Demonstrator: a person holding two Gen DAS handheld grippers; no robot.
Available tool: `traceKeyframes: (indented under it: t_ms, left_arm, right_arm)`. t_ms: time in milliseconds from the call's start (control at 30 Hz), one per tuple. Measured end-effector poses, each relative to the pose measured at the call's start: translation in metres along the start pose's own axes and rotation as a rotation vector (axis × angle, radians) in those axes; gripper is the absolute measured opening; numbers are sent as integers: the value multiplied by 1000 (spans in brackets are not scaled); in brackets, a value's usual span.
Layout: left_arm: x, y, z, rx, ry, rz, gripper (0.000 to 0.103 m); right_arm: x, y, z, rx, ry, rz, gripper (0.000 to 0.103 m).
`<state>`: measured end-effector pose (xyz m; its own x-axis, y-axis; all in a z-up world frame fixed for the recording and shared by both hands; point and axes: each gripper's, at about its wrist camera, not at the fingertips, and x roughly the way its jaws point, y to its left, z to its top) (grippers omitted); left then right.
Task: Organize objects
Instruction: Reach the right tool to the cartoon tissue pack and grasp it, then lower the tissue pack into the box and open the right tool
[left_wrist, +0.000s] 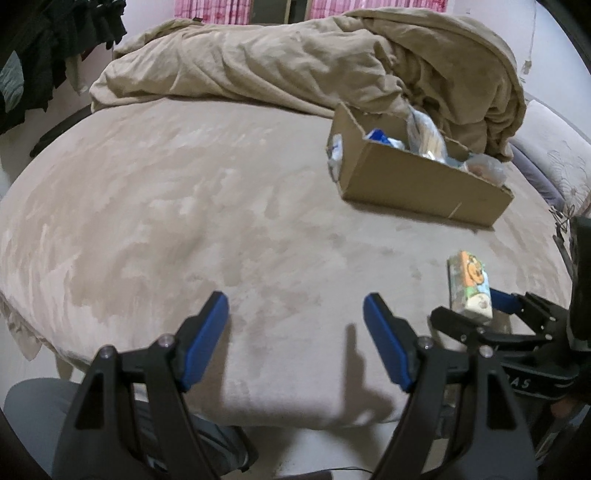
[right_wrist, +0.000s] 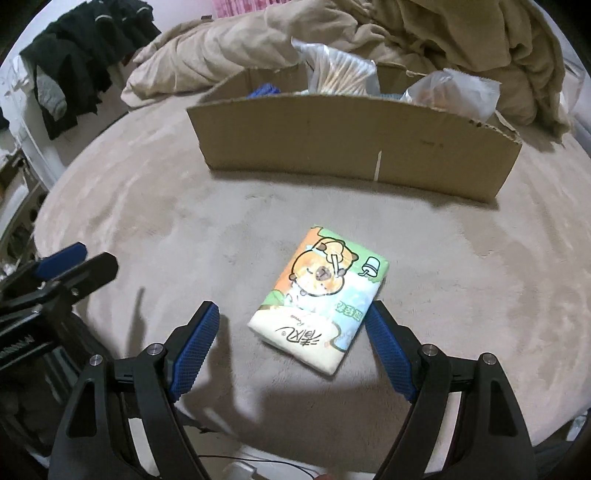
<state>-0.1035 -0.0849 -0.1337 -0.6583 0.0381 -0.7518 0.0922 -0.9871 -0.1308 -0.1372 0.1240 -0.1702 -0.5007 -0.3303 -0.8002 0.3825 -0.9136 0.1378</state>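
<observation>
A tissue pack (right_wrist: 319, 301) printed with an orange cartoon animal is seen lying flat on the beige bed cover (right_wrist: 147, 206), just in front of the right gripper (right_wrist: 295, 332), whose blue-padded jaws are spread wide on either side of the pack's near end; the right pad appears to be close against the pack's edge, though contact cannot be made out for certain. Nothing is held by that gripper. Beyond the pack, well apart from it, a shallow cardboard box (right_wrist: 351, 144) is set on the cover with its long wall facing the camera. Inside the box, a clear bag of cotton swabs (right_wrist: 340, 75) is stood upright near the middle, a crinkled clear plastic bag (right_wrist: 458, 94) with something orange-brown in it is placed at the right end, and a blue item (right_wrist: 264, 90) is partly shown toward the left; what it is cannot be told. In the left wrist view the left gripper (left_wrist: 295, 321) is held over bare cover to the left of the pack (left_wrist: 471, 284), its jaws likewise spread apart and empty, with the box (left_wrist: 417, 184) farther off to the right. A rumpled tan duvet (left_wrist: 295, 62) is heaped behind the box, and dark clothes (right_wrist: 85, 62) are hung at the far left.
</observation>
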Motion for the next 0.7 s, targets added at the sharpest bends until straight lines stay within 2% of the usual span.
traceKeyframes:
  t_ms: [67, 100, 133, 367, 700]
  left_arm:
    - [2, 0, -1, -3, 4, -2, 77]
    - [3, 0, -1, -2, 6, -3, 77]
    - [4, -1, -1, -1, 8, -3, 77]
    - [2, -12, 3, 22, 9, -12, 77]
    - [-8, -37, 35, 64, -33, -55, 77]
  right_arm:
    - [1, 0, -1, -3, -6, -4, 81]
    - [0, -1, -1, -5, -12, -12, 73]
    - [-1, -3, -1, -6, -17, -28, 59]
    - [-13, -14, 1, 5, -35, 3, 53]
    - [-68, -27, 33, -8, -156, 13, 53]
